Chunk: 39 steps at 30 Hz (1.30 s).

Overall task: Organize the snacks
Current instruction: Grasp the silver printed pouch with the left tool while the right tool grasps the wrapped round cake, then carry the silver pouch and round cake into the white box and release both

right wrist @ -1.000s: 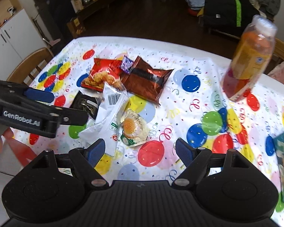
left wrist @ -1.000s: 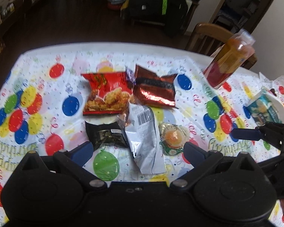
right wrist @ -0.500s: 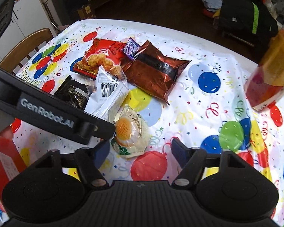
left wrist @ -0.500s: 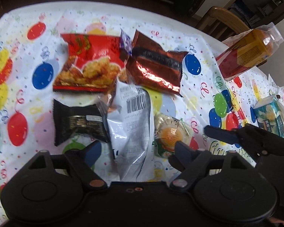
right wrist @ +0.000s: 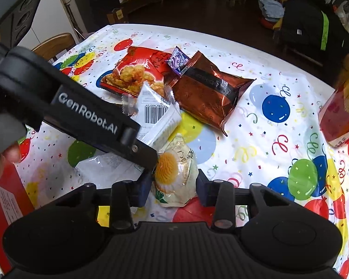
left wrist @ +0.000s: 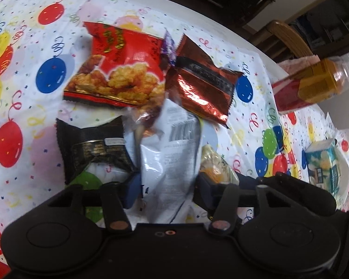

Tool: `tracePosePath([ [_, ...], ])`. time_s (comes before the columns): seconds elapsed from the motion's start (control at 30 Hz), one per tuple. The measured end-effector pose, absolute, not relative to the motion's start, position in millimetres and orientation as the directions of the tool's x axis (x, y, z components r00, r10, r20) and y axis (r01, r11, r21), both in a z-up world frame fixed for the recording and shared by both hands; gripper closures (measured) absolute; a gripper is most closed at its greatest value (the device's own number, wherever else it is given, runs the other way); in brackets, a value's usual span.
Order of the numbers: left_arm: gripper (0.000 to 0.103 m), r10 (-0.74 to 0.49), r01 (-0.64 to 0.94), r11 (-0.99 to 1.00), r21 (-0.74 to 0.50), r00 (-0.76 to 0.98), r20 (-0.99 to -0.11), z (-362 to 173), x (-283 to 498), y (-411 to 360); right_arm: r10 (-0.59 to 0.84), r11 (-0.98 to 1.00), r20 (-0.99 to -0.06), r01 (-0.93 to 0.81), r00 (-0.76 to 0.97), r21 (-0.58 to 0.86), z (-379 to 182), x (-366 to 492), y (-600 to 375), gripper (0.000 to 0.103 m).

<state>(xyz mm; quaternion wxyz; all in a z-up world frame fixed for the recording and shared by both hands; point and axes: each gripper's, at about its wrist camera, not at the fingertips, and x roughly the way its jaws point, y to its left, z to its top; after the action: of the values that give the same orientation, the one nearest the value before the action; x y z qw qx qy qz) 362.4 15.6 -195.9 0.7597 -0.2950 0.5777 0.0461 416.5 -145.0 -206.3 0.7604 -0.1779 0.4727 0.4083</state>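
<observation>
Left hand-held gripper: jaws open, one blue finger on each side of the lower part of the white packet; whether the fingers touch the wrapper cannot be told. White packet: lies lengthwise on the bench, barcode end pointing away, lower end between the fingers and running under the tool body.

Right hand-held gripper: jaws open, fingers flanking the round cake in clear wrap; contact cannot be told. Round cake: on the bench just beside the white packet, between the right fingers, with the left hand-held gripper reaching in from the left and its tip just at the cake's edge.

Black packet: left of the white packet, touching it.
Red snack bag: beyond the black packet, printed with fried pieces.
Brown foil bag: right of the red bag, its near corner at the white packet's far end.
Small purple wrapper: wedged between the red and brown bags at their far edge.
Orange bottle: far right, well apart from the pile.
Pale blue packet: right edge, on a white plate.
Bench cover: white cloth with coloured balloons.
</observation>
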Motion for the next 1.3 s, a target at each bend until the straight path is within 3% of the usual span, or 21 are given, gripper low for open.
tracePosePath([
  [0.4, 0.066, -0.258, -0.359, 0.849, -0.387, 0.357, -0.898, -180, 351, 6, 0.422, 0.649, -0.872, -0.754, 0.248, 0.099, -197, 403, -159, 0.068],
  [1.3, 0.067, -0.259, -0.171, 0.916, -0.364, 0.442, -0.859, -72, 262, -13, 0.438, 0.760, -0.832, -0.635, 0.340, 0.140, -75, 300, -211, 0.068],
])
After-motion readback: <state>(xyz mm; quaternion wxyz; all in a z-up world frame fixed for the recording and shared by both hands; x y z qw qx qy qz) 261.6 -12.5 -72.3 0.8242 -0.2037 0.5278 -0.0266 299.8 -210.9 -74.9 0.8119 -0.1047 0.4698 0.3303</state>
